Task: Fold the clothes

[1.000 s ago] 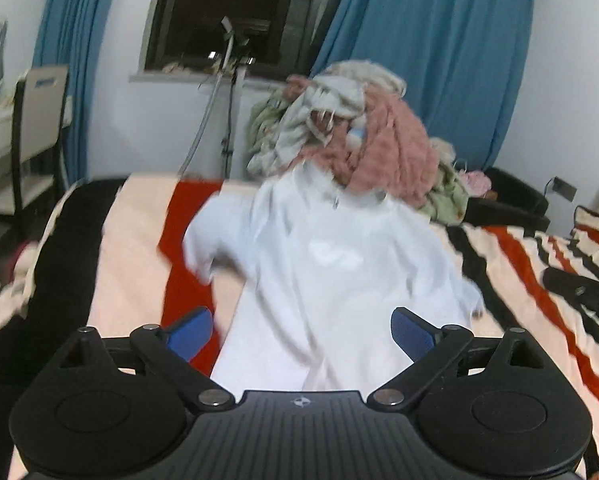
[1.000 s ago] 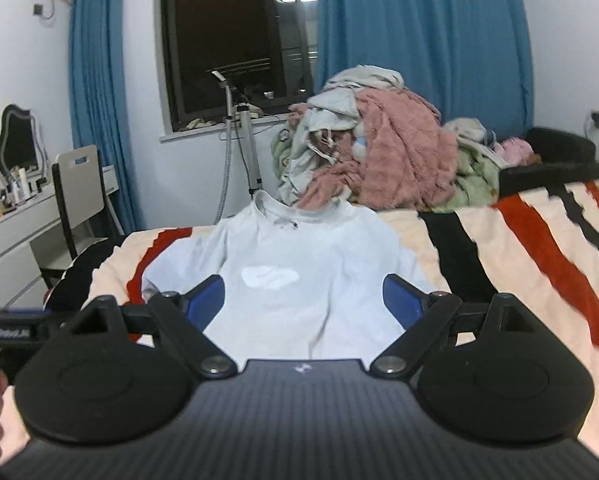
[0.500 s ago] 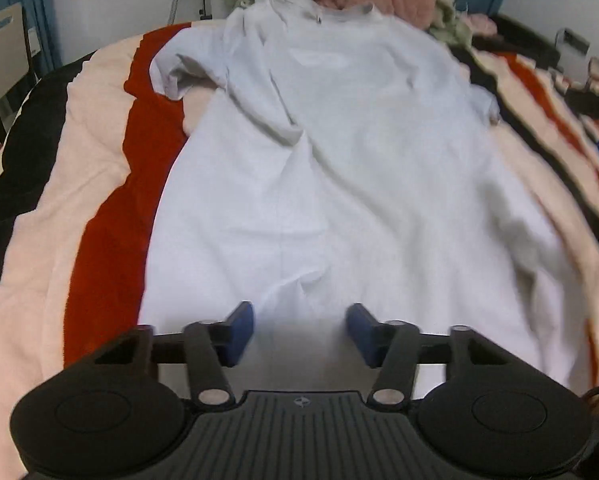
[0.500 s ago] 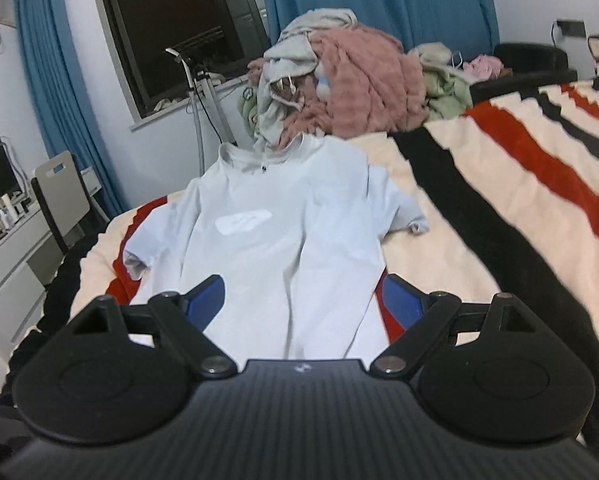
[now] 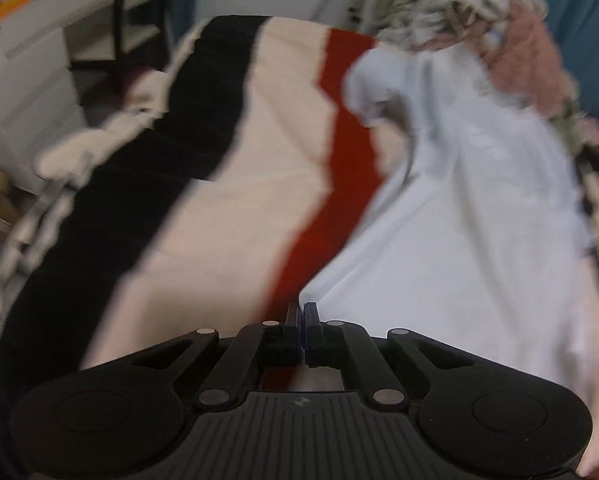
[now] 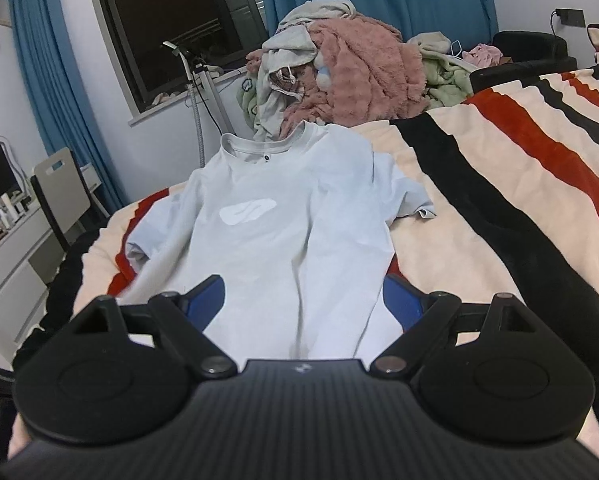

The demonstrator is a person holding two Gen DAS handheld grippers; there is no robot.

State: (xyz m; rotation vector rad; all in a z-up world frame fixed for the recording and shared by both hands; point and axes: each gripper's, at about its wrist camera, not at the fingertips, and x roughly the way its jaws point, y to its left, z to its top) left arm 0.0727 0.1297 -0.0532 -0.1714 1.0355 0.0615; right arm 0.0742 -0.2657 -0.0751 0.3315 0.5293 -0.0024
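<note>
The pale blue T-shirt [image 6: 283, 240] runs lengthwise up-frame from both tools: left tool [image 5: 302, 320] pinches its lower-left hem corner; right tool [image 6: 303, 300] gapes wide.

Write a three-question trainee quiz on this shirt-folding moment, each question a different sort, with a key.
1. True or false: the left gripper has its fingers closed at the hem corner of the pale blue T-shirt.
2. Multiple choice: the right gripper is A) shut on a sleeve, B) open above the shirt's lower part, C) shut on the striped blanket.
3. Fill in: behind the shirt's collar rises a pile of ____.

Key: 1 true; 2 B; 3 clothes.
</note>
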